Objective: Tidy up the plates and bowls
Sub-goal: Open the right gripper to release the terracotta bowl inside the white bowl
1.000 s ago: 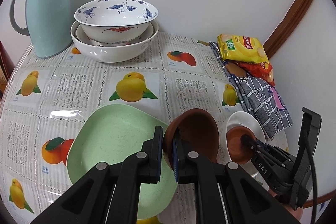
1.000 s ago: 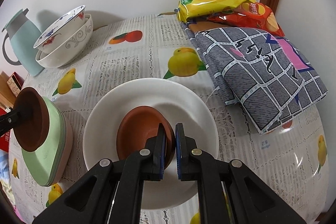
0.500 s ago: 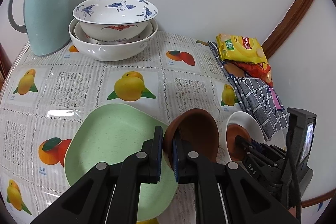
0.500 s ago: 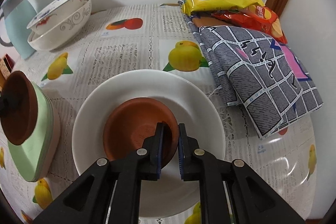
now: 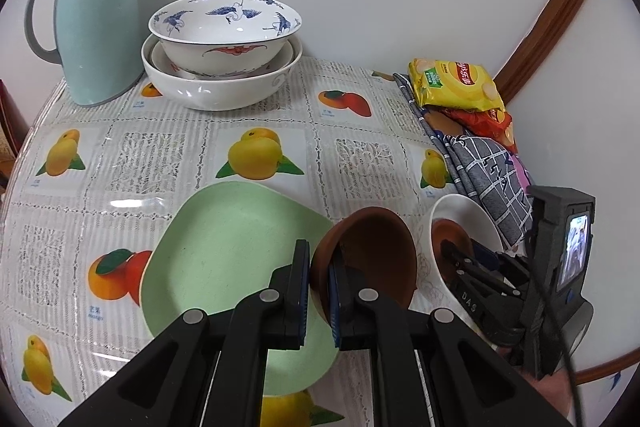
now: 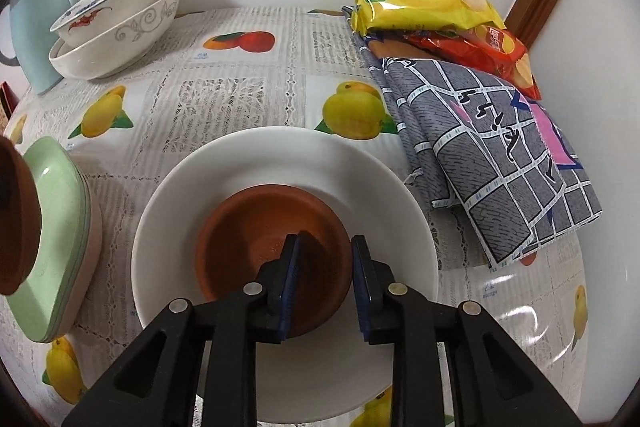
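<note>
My left gripper [image 5: 319, 291] is shut on the rim of a brown clay bowl [image 5: 372, 255] and holds it tilted above the right edge of a green plate [image 5: 228, 259]. My right gripper [image 6: 323, 283] is open, its fingers astride the near rim of a second brown clay bowl [image 6: 272, 251] that rests in a white plate [image 6: 280, 187]. The right gripper also shows in the left wrist view [image 5: 460, 259], over the white plate [image 5: 464, 211]. The held bowl [image 6: 12, 219] and the green plates [image 6: 60, 227] show at the left of the right wrist view.
Stacked blue-patterned and white bowls [image 5: 222, 51] and a teal jug [image 5: 96, 15] stand at the back by the wall. Chip bags [image 6: 424, 3] and a folded checked cloth [image 6: 492, 155] lie on the right. A fruit-print cloth [image 5: 160, 155] covers the table.
My right gripper has opened and let go of the clay bowl, which now rests flat in the white plate. The left gripper still holds its bowl in nearly the same place.
</note>
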`<state>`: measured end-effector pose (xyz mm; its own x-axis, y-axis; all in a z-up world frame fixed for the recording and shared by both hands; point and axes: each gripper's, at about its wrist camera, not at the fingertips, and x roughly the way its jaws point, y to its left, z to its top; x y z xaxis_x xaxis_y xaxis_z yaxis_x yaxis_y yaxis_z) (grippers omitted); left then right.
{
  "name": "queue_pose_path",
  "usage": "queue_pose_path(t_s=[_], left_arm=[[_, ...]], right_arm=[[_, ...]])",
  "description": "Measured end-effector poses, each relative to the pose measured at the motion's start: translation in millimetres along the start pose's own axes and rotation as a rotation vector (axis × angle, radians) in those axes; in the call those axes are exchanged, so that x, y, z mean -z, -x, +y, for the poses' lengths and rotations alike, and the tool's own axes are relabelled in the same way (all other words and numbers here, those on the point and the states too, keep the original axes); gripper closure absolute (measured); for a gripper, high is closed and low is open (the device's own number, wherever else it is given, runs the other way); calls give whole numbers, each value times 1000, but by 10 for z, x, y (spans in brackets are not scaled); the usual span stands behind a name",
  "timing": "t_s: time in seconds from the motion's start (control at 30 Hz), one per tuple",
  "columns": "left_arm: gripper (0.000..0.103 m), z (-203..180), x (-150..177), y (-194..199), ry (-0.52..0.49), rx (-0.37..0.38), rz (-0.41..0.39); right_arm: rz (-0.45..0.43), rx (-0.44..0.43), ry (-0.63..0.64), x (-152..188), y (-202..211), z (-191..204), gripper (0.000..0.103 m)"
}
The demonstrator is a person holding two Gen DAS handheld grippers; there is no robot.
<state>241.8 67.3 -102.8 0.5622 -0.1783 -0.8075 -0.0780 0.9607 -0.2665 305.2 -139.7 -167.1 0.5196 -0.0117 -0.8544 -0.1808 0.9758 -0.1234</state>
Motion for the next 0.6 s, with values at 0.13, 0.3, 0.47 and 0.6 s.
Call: queue_pose_path(t_s=[0.13, 0.3, 0.47, 0.6], left_arm=[[94, -7, 11, 53, -2, -3, -3], [94, -97, 49, 115, -7, 3, -5], [94, -263, 88, 149, -26, 17, -6], [94, -453, 99, 133, -43, 30, -2]], right_arm=[[-20, -43, -34, -5, 94, -53, 67], [-70, -81, -69, 24, 356, -150, 66], [-126, -86, -110, 123, 658, -354, 65], [-159, -89, -129, 254, 884, -562, 62]])
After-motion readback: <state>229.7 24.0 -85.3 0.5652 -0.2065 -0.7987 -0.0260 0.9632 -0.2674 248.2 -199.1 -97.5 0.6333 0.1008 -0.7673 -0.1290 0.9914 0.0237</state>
